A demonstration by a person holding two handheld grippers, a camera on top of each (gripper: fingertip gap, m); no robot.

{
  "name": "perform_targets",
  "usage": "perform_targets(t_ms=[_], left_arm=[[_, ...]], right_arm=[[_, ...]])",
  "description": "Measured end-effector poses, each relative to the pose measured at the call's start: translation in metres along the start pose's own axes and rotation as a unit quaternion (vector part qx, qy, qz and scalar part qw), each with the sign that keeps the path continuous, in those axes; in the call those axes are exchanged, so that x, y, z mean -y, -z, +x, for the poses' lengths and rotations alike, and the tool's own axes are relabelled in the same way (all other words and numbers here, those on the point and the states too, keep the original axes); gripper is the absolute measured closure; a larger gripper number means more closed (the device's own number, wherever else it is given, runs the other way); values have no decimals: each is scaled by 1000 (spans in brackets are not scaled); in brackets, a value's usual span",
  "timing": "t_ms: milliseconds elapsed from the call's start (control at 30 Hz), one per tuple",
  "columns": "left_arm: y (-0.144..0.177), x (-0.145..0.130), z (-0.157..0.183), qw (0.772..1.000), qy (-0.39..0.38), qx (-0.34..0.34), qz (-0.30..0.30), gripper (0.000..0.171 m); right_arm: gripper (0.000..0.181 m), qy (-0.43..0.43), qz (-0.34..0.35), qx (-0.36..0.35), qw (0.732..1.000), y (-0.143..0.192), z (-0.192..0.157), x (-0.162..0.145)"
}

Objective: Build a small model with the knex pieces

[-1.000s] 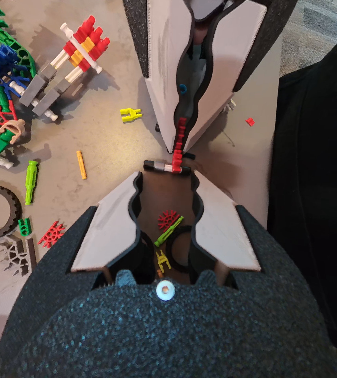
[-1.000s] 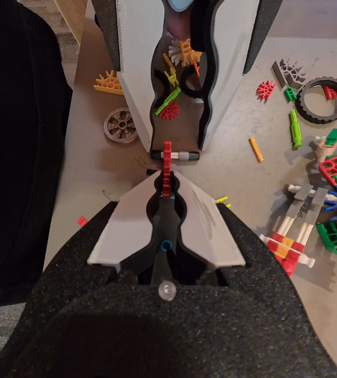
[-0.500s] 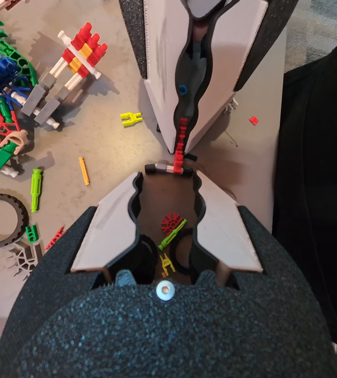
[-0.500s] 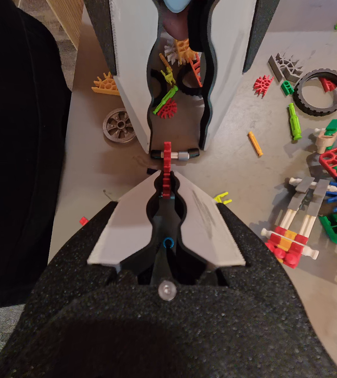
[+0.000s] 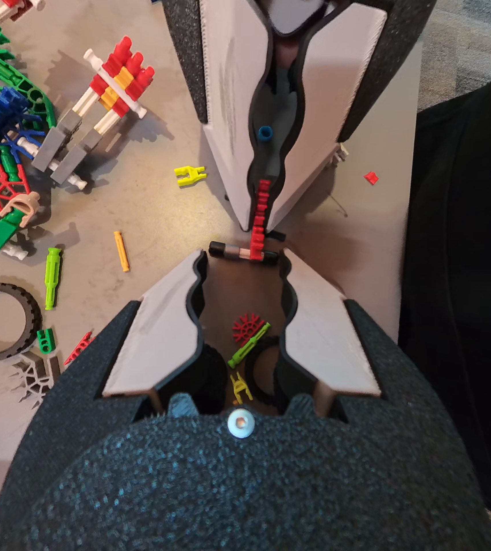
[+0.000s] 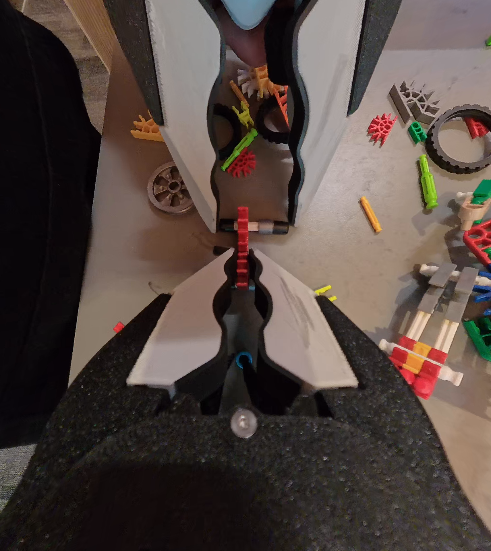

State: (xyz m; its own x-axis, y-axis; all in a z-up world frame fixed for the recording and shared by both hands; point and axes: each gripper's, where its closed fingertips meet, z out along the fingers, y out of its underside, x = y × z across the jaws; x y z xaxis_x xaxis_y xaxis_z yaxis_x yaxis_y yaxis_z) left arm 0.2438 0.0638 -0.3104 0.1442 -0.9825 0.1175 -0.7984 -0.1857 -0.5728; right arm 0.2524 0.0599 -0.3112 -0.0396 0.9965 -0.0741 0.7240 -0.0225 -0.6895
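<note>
My left gripper (image 5: 242, 256) holds a short rod (image 5: 229, 252) end to end between its fingertips; the rod has black ends and a grey and white middle. My right gripper (image 6: 242, 250) faces it and is shut on a red toothed wheel (image 6: 242, 268), seen edge-on. The wheel (image 5: 260, 208) sits on the rod (image 6: 268, 227), near the end toward the table's edge. In the left wrist view the right gripper (image 5: 257, 229) comes in from the top. In the right wrist view the left gripper (image 6: 253, 226) comes in from the top. Both are above the grey table (image 5: 163, 214).
Loose building pieces lie around: a yellow clip (image 5: 190, 176), an orange rod (image 5: 121, 251), a lime rod (image 5: 52, 277), a black tyre (image 5: 2, 328), a red, white and grey assembly (image 5: 98, 104), and a grey hub (image 6: 172, 187). The table edge (image 5: 411, 208) and a person's dark clothing (image 5: 462, 268) are close by. My left and right fingertips are right by each other. Left tips and right tips are each some 5 centimetres from the yellow clip (image 5: 190, 176).
Both grippers have drifted slightly together over the table, keeping their holds. The wheel sits at the same place on the rod.
</note>
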Motion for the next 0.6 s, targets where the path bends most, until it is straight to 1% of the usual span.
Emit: perform_targets(t_ms=[33, 100, 167, 333, 433, 600], left_arm=[[0, 0, 0, 1000, 1, 1, 0, 125], [0, -1, -1, 1000, -2, 7, -2, 125], [1, -2, -2, 1000, 2, 13, -1, 125], [1, -2, -2, 1000, 12, 19, 7, 126], [1, -3, -2, 1000, 8, 21, 5, 126], [2, -3, -3, 999, 17, 29, 11, 128]], right_arm=[[171, -1, 0, -3, 1000, 0, 0, 0], [155, -9, 3, -9, 1000, 2, 2, 1], [149, -21, 16, -10, 1000, 5, 4, 4], [146, -24, 20, -7, 999, -1, 7, 8], [139, -29, 17, -6, 999, -6, 9, 10], [140, -33, 25, 4, 999, -6, 9, 10]])
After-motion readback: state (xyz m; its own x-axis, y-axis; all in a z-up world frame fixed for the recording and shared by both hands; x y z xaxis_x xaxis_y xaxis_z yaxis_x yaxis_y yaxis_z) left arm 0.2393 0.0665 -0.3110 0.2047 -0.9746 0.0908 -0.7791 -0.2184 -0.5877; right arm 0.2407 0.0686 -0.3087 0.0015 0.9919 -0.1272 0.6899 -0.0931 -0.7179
